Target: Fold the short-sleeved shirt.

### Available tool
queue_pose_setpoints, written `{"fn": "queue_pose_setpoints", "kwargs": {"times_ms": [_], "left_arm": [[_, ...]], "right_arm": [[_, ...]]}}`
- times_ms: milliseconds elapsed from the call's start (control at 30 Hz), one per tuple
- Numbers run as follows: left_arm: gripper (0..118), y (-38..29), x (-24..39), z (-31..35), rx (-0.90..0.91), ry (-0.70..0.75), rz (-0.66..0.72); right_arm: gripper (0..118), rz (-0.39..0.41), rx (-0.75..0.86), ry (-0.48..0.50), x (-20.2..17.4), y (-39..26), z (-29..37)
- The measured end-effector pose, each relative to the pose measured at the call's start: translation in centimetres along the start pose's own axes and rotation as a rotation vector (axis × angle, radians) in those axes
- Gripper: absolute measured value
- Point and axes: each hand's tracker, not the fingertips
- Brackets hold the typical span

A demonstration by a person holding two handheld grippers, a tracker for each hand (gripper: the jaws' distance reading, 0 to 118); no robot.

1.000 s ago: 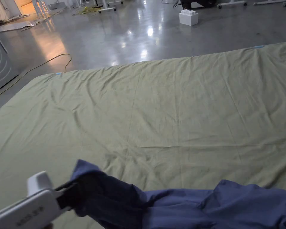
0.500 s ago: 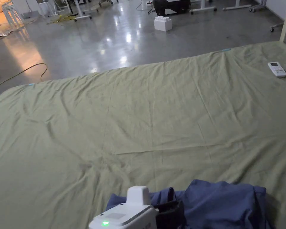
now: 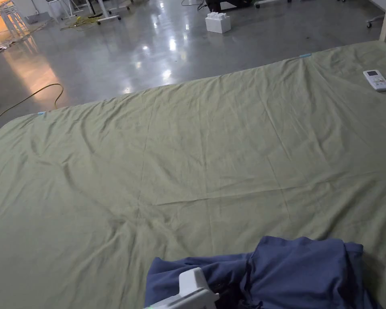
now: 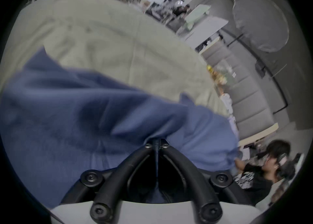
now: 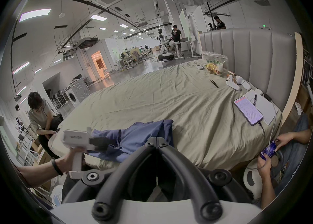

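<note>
Laying out, judged as the step in hand: head view shows crumpled blue cotton short-sleeved shirt [image 3: 296,269] bunched at near edge of olive-green sheeted bed [image 3: 188,161], white left claw [image 3: 212,291] at its left end, jaw state can't tell.

Left gripper view: left claw [image 4: 156,142] clamped on shirt [image 4: 84,117] fabric.

Right gripper view: right claw [image 5: 156,140] jaws together, gripping nothing, just before shirt [image 5: 135,136]. Next prob needs 2nd corner pinched w/ right, then spread flat. Clear plastic bag [image 5: 215,63] by headboard holds yellowish contents, can't tell what.
</note>
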Motion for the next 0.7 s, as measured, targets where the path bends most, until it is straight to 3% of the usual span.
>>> {"fn": "queue_pose_setpoints", "kwargs": {"times_ms": [100,200,233,267,300,333,367,467,567,633,667,700], "left_arm": [[3,1.1,0.2,2.1,0.042,-0.037,0.063],[28,2.4,-0.6,6.6,0.196,-0.065,0.04],[28,3.3,-1.9,8.6,0.24,-0.088,0.09],[53,4.3,-3.1,10.1,0.288,-0.102,0.109],[86,4.7,-4.7,11.4,0.284,-0.099,0.189],[103,5.0,-6.0,12.6,0.317,-0.098,0.228],[108,5.5,-8.2,13.8,0.357,-0.092,0.273],[108,5.6,-13.1,14.5,0.328,-0.039,0.415],[102,5.0,-15.6,12.1,0.216,-0.091,0.484],[84,4.0,-15.4,9.8,0.159,-0.119,0.523],[68,3.5,-15.2,8.5,0.111,-0.156,0.549],[40,3.1,-15.0,7.9,0.138,-0.155,0.543]], "right_arm": [[0,0.003,0.002,-0.003,-0.5,0.4,-0.2],[0,0.002,0.004,0.011,-0.6,0.6,-0.7],[0,0.007,0.004,0.014,-0.7,0.6,-0.8],[0,0.009,0.004,0.019,-0.8,0.6,-1.0],[0,0.011,0.001,0.029,-0.9,0.7,-1.2],[0,0.013,-0.002,0.033,-1.0,0.7,-1.3],[0,0.016,-0.002,0.036,-1.2,0.6,-1.4],[0,0.019,-0.014,0.053,-1.3,0.5,-1.6],[0,0.025,-0.031,0.055,-1.4,0.3,-1.8],[0,0.029,-0.034,0.05,-1.5,0.2,-1.8],[0,0.031,-0.037,0.049,-1.5,0.2,-1.7],[0,0.031,-0.036,0.047,-1.5,0.2,-1.6]]}}
